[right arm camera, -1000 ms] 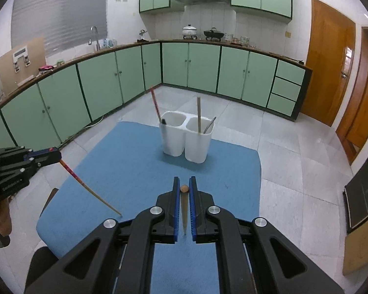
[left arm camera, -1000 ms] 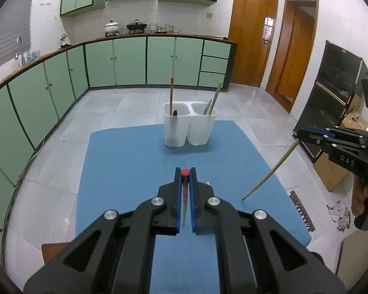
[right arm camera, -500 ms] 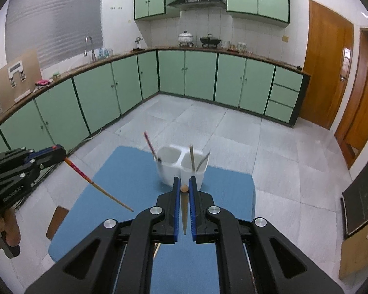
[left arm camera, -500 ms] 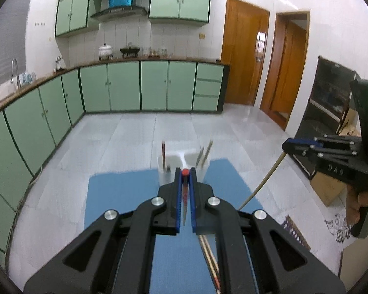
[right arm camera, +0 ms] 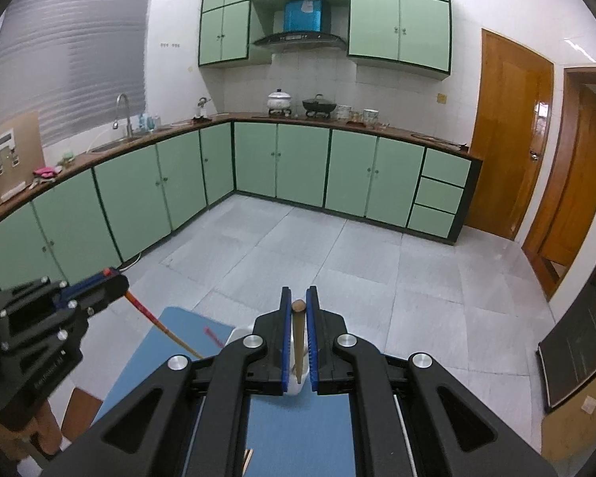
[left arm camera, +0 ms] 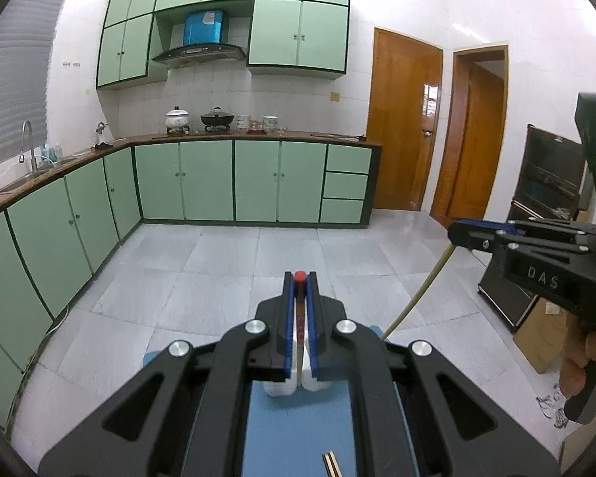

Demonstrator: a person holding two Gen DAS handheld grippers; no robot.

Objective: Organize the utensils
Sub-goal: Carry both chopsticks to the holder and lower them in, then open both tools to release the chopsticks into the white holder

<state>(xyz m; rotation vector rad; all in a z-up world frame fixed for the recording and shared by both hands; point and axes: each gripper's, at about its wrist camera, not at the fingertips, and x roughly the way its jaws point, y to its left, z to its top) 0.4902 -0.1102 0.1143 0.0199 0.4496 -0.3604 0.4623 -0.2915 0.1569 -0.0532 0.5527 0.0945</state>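
Note:
My left gripper (left arm camera: 300,276) is shut on a red-topped chopstick (left arm camera: 299,318) that hangs down between its blue pads. My right gripper (right arm camera: 298,292) is shut on a plain wooden chopstick (right arm camera: 298,342). Each wrist view also catches the other gripper from the side: the right gripper (left arm camera: 457,233) with its pale stick (left arm camera: 417,298), and the left gripper (right arm camera: 113,281) with its red stick (right arm camera: 155,322). The white two-cup holder (right arm camera: 237,334) sits on the blue mat (right arm camera: 171,344), low and mostly hidden behind the fingers (left arm camera: 286,318). A red stick (right arm camera: 214,337) leans in it.
Loose chopsticks (left arm camera: 331,464) lie on the mat near the bottom edge. Green cabinets (left arm camera: 202,181) line the far wall and the left side, with grey floor tiles between. A black cabinet (left arm camera: 548,183) and a cardboard box (left arm camera: 540,338) stand at right. A brown seat (right arm camera: 81,407) shows at lower left.
Both grippers have risen with their chopsticks still held. The holder and mat have slid from the middle of each view down to the fingers, and more of the kitchen wall shows.

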